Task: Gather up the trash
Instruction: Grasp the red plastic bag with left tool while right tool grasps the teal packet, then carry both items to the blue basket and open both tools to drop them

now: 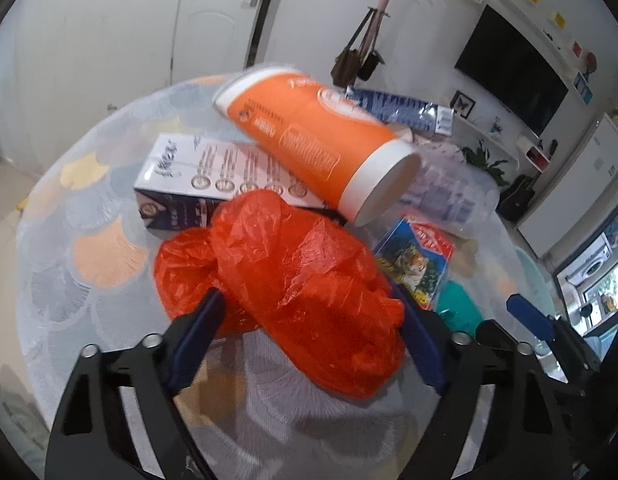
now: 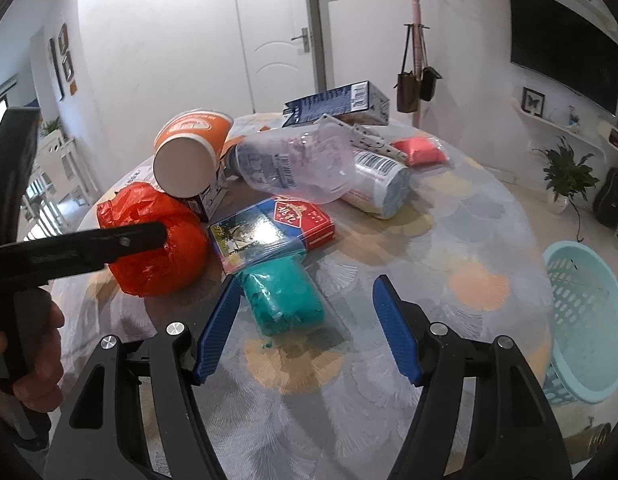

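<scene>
Left wrist view
- Left gripper (image 1: 309, 336): jaws wide, straddling the crumpled orange bag (image 1: 285, 272); whether the pads press on it I cannot tell.
- Orange cup (image 1: 309, 136): on its side, propped on the white carton (image 1: 205, 168), just behind the bag.
- Picture box (image 1: 417, 256): right of the bag, near the green wad (image 1: 457, 304).

Right wrist view
- Right gripper (image 2: 305, 324): jaws fairly wide; the green wad (image 2: 285, 300) sits just inside the left pad, not gripped.
- Clear bottle (image 2: 297, 168): lying among the pile, against the labelled can (image 2: 381, 184).
- Blue carton (image 2: 337, 104), red packet (image 2: 421, 152): at the far side.
- Basket (image 2: 589, 320): teal, beside the worktop (image 2: 469, 240) at right; looks empty.
- Progress: judged barely begun; all the trash is on the worktop, nothing yet in the basket.
- Room: right half of the worktop is bare, a free path to the basket; the grippers work close together at left.
</scene>
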The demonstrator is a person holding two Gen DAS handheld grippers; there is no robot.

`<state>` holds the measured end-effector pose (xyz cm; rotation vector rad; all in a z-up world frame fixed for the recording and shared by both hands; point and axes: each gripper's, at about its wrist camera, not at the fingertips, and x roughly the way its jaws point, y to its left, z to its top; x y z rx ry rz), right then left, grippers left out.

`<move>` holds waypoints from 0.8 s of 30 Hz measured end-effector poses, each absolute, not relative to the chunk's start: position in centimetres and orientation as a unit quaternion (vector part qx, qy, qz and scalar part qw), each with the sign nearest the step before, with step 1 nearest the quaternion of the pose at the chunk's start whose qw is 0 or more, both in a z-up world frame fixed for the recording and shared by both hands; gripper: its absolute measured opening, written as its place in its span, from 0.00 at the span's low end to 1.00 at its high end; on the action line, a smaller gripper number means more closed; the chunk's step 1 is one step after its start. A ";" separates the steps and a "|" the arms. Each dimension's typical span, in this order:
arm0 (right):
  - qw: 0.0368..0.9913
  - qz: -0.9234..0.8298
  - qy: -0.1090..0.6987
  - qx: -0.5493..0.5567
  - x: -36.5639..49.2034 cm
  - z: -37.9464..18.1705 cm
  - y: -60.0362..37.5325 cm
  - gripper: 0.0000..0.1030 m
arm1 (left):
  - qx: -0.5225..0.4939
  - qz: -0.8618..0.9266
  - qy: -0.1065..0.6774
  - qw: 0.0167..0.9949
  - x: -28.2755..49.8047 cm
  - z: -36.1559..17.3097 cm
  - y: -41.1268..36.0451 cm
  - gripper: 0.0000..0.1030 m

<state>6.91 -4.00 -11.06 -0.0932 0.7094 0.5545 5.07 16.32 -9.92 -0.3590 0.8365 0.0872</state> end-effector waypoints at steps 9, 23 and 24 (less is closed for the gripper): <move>0.878 0.282 0.380 -0.063 8.8 -12.1 -2.3 0.63 | -0.181 0.016 0.400 0.898 4.1 -9.9 16.3 0.35; 0.865 0.299 0.401 -0.042 9.4 -12.7 -3.2 0.36 | -0.160 -0.007 0.346 0.924 0.5 -6.4 14.9 0.28; 0.868 0.297 0.396 -0.038 9.1 -12.4 -3.6 0.36 | -0.154 -0.015 0.338 0.928 0.1 -5.9 14.4 0.28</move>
